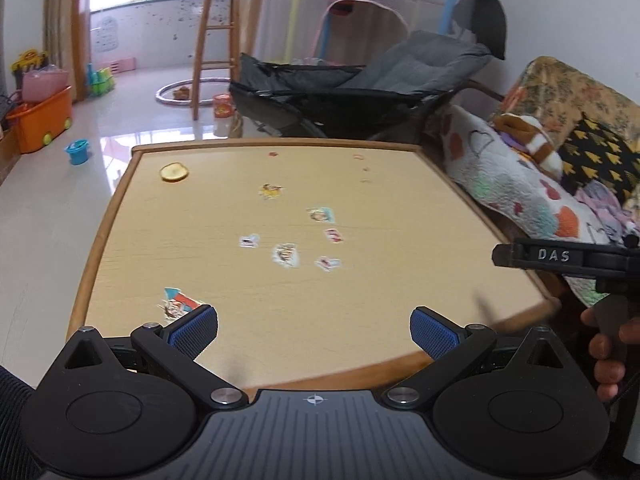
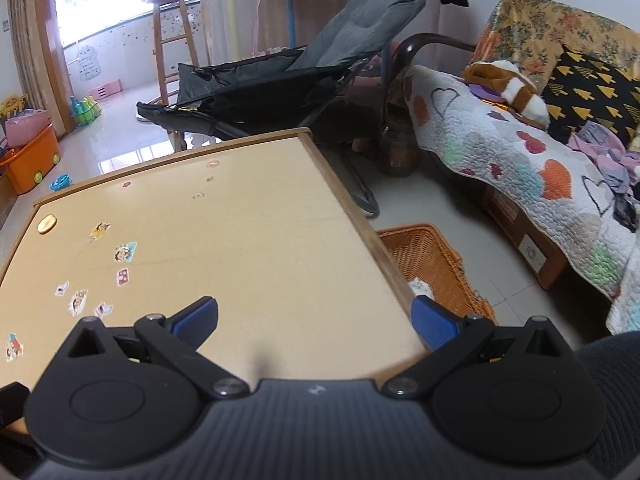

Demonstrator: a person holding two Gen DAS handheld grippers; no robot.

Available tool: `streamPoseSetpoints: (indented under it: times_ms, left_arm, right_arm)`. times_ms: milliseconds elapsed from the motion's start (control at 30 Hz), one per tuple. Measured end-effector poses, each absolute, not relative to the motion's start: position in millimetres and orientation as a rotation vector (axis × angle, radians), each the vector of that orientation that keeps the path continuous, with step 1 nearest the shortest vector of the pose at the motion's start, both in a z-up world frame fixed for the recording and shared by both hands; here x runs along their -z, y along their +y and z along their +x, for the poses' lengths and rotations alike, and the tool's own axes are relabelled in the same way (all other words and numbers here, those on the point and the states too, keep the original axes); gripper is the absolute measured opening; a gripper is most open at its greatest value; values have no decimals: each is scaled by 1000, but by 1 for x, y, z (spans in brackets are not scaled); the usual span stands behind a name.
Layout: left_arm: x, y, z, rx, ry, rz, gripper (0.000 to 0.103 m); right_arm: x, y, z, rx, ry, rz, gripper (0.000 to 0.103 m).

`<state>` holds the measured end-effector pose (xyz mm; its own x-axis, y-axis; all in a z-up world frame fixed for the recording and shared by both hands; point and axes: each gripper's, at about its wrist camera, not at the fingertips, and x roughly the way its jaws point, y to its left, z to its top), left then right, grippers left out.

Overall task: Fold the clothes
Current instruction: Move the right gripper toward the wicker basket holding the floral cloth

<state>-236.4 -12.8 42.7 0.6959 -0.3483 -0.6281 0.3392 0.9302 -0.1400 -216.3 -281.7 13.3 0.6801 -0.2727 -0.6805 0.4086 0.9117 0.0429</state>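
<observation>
A pile of purple and grey clothes [image 2: 612, 160] lies on the quilt-covered sofa [image 2: 520, 168] at the right; the left wrist view catches its edge [image 1: 608, 216]. No garment lies on the wooden table [image 1: 304, 216]. My left gripper [image 1: 314, 330] hangs open over the table's near edge, nothing between its blue pads [image 1: 192, 330]. My right gripper [image 2: 314, 322] is open too, above the table's [image 2: 240, 240] near right corner, holding nothing. In the left wrist view the right gripper's black body [image 1: 568, 260] shows at the right edge, held by a hand [image 1: 608, 356].
Stickers [image 1: 286, 254] and a yellow disc [image 1: 174, 172] dot the table top. An orange wicker basket [image 2: 436, 264] stands on the floor between table and sofa. A grey reclining chair [image 2: 288, 84] sits behind the table, with a wooden stool [image 1: 216, 44] and an orange toy bin [image 1: 44, 120] beyond.
</observation>
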Motion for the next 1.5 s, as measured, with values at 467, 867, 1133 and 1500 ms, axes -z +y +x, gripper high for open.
streamPoseSetpoints:
  times_ms: [467,867,1133,1500]
  left_arm:
    - [-71,-45,-279,510,696,25,103]
    - [-105,-100,-257,577,702,-16,103]
    - [-127,-149,-245,635,684,37,103]
    - [-131,-192,-232,696,706,80,103]
  right_arm:
    - [-30,-339,-271,552,669,383,103]
    - [-43,-377,-284,561,638,434,103]
    - [-57,-402,-286,589,625,431,103]
    - [-58,-434,-266,599,695,385,103]
